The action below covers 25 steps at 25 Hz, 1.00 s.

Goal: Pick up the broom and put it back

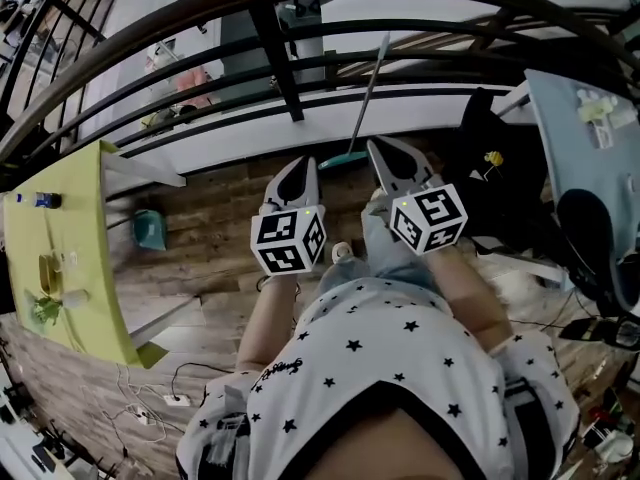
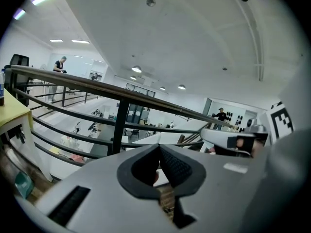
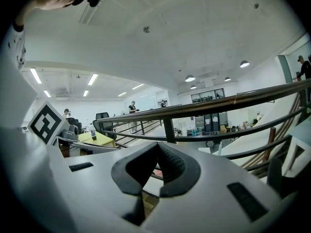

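the broom (image 1: 367, 96) leans on the railing (image 1: 291, 80) straight ahead. its thin handle slants up across the bars and its teal head sits on the wood floor (image 1: 215, 230) at the foot of the rail. it seems parked there, propped so it won't fall, and nothing grips it yet.

the left gripper (image 1: 303, 165) and the right gripper (image 1: 384, 154) are held side by side in front of the person's chest, both aimed at the railing and tipped a little down. the broom head shows in the gap between their tips, a bit beyond them. in the left gripper view the left gripper (image 2: 159, 149) has its jaws clenched tip to tip on nothing. the right gripper view shows the right gripper (image 3: 156, 147) the same, pads together and empty. they look carried closed for the approach, so one pair must part before it can take the handle.

to the left stands a table (image 1: 82, 268) with a yellow-green top and some small items on it. a small teal thing (image 1: 150, 228) sits on the floor near its corner; i can't tell what it is. cables (image 1: 150, 400) trail over the floor at lower left. dark clutter (image 1: 492, 173) crowds the right side. the path to the broom looks open, though the rail bars just behind the handle leave little room for jaws to close round it.
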Tool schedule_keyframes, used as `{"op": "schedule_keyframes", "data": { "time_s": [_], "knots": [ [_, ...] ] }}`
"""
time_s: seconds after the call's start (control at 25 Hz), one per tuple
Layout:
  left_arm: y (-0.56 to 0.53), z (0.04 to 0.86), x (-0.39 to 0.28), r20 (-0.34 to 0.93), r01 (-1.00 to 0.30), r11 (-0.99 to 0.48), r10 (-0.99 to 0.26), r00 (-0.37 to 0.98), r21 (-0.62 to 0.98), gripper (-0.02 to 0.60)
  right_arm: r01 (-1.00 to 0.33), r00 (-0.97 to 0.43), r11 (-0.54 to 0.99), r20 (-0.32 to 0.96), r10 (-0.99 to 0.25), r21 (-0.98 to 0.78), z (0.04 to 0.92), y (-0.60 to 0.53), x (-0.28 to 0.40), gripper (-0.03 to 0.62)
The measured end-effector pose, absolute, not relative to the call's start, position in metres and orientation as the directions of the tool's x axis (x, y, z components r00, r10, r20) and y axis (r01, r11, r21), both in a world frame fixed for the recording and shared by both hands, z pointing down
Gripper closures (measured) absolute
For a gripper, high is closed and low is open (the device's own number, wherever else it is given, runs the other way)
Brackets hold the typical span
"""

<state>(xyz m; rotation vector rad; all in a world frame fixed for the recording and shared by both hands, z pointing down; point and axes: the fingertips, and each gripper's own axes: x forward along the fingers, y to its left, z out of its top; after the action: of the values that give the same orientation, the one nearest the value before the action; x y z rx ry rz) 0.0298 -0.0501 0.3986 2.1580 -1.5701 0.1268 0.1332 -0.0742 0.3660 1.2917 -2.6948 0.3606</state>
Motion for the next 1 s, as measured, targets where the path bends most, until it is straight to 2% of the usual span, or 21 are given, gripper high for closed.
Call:
{"op": "schedule_keyframes", "data": {
  "time_s": [0.52, 1.0],
  "knots": [
    [-0.127, 0.424, 0.042, 0.363, -0.92, -0.214, -0.871, 0.332, 0.328, 0.569, -0.803, -0.595, 0.579, 0.254, -0.763, -0.142, 0.406, -0.182, 0.159, 0.6],
    [-0.194, 0.472, 0.046, 0.419, -0.94, -0.138, -0.868, 0.266, 0.311, 0.569, -0.845, -0.533, 0.516, 0.293, -0.793, -0.14, 0.458, -0.28, 0.192, 0.6]
  ]
}}
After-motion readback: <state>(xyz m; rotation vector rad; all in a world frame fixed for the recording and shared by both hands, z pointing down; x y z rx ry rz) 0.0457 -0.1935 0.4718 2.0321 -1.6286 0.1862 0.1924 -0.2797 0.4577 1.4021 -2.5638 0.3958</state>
